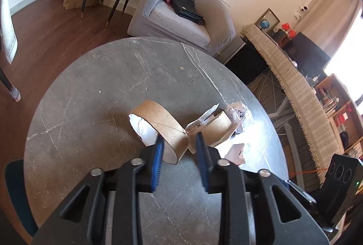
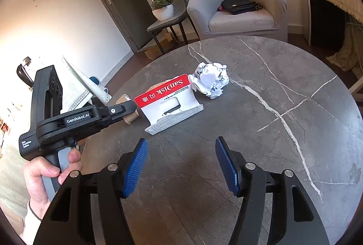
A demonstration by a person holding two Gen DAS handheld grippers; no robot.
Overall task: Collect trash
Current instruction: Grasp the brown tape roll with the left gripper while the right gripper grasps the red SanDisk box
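Note:
Trash lies on a round grey marble table (image 1: 95, 90). A brown cardboard tape core (image 1: 156, 119) with white paper inside sits right at my left gripper (image 1: 180, 137). One blue pad reaches into the ring and the other stays outside, so the ring's near wall is between the jaws, with a small gap still showing. Behind it are a second cardboard piece (image 1: 219, 128), a torn scrap (image 1: 237, 152) and a crumpled paper ball (image 1: 237, 110). In the right wrist view a red and white SanDisk package (image 2: 169, 100) and the paper ball (image 2: 211, 80) lie ahead of my right gripper (image 2: 181, 140), which is open and empty.
A hand (image 2: 43, 174) holds the left gripper's handle at the table's left edge. Beyond the table stand a grey armchair (image 2: 238, 20) with a black bag, a chair with a potted plant (image 2: 163, 11), and a sideboard with a lace cloth (image 1: 295, 86). A teal chair (image 1: 13, 188) stands at the near left.

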